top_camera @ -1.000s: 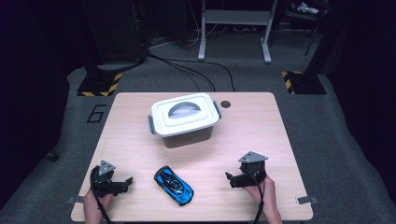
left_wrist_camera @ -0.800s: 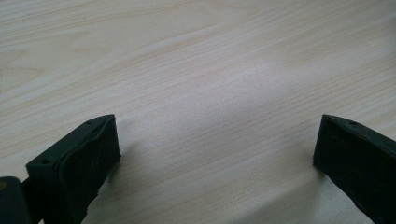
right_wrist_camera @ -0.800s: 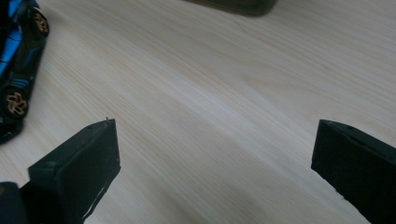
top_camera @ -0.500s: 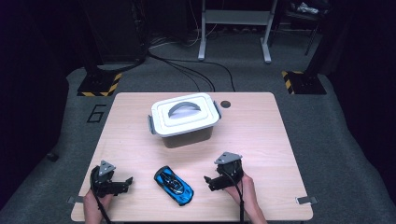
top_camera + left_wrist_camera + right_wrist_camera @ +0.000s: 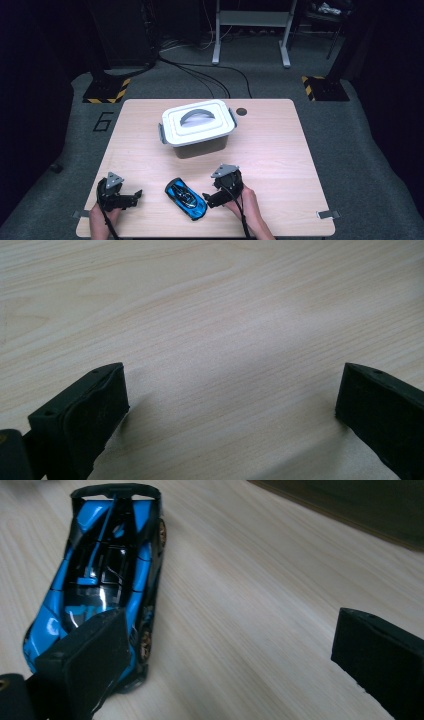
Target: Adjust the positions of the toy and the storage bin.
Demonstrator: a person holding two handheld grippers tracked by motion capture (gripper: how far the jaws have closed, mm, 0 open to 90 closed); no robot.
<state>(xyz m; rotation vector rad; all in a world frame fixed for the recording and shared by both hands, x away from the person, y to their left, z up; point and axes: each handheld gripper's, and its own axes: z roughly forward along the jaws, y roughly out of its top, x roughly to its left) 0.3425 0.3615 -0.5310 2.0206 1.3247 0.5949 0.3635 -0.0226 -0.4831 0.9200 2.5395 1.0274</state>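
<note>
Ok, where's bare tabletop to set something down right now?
Free: the whole right side of the table, past the lidded box, and the left strip beside the box. Crowded: the near edge, where the toy car lies between left tongs and right tongs.

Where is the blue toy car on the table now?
In the high view, the blue toy car lies near the table's front edge, beside the right gripper, in front of the lidded box.

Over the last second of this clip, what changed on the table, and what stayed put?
The right gripper moved left along the near edge and now sits right beside the blue toy car, jaws open, one jaw overlapping the car's side in its own view; nothing is gripped yet. The left gripper, the car and the lidded white container kept their places.
</note>
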